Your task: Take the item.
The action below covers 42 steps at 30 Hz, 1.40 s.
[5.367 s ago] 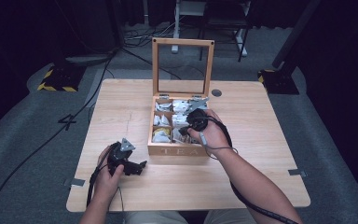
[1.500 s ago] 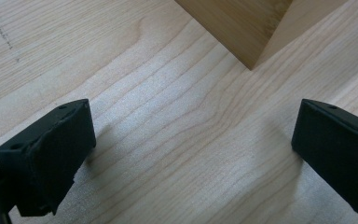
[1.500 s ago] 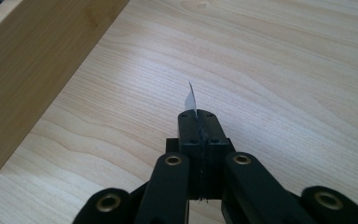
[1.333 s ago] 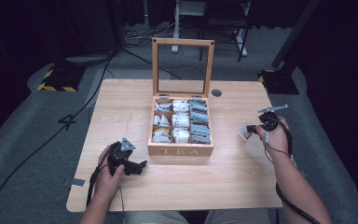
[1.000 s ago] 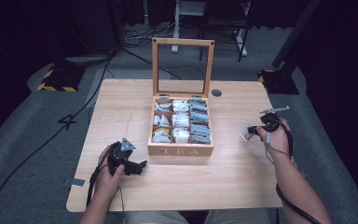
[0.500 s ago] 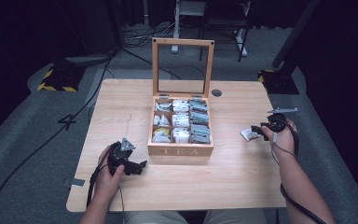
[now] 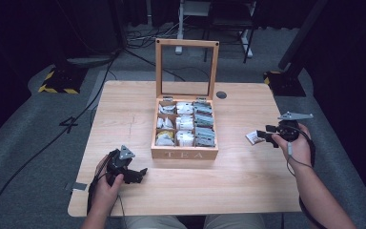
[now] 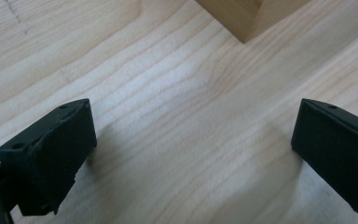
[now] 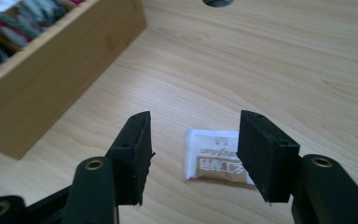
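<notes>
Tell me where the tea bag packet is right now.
In the high view the tea bag packet lies flat on the table, right of the tea box, just in front of the open right gripper.

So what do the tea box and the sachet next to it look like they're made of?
The tea box looks like light, matte-finished wood: grain shows on its walls, and its raised lid frames a clear pane, glass or plastic. The sachet looks like paper, white and flat with a brown printed band; a foil lining can't be ruled out.
</notes>
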{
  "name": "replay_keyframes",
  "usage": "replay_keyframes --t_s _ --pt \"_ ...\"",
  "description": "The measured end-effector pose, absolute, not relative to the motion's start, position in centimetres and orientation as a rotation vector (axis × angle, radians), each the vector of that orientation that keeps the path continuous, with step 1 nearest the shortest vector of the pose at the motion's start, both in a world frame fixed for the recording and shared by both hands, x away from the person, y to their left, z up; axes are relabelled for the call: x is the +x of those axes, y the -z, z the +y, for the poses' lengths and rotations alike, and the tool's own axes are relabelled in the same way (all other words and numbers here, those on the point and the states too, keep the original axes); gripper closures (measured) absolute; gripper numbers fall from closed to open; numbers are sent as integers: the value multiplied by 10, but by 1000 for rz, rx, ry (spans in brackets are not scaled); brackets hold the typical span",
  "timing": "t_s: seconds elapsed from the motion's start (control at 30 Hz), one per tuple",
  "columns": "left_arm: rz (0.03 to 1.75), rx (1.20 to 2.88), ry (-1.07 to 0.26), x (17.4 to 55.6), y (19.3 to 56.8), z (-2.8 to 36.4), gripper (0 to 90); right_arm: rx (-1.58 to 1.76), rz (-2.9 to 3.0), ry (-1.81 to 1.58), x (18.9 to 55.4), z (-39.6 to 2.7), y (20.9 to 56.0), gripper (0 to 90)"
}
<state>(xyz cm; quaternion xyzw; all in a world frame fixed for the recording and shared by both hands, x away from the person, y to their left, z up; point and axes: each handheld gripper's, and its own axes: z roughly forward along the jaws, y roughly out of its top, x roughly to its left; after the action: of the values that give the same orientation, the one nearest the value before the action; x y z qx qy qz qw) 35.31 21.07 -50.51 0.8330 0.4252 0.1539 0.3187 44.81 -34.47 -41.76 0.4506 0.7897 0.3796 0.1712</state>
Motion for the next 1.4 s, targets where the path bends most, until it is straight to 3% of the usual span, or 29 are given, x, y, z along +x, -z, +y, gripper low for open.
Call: replay_keyframes --t_s 0.47,1.03,1.4 --pt "1137 2182 -409 345 505 213 4 1052 2304 -1221 396 -318 399 452" --pt "1136 2182 -409 345 505 213 4 1006 2414 -1218 352 -292 457 423" --pt "1136 2182 -409 345 505 213 4 1052 2400 -1185 348 -285 491 342"
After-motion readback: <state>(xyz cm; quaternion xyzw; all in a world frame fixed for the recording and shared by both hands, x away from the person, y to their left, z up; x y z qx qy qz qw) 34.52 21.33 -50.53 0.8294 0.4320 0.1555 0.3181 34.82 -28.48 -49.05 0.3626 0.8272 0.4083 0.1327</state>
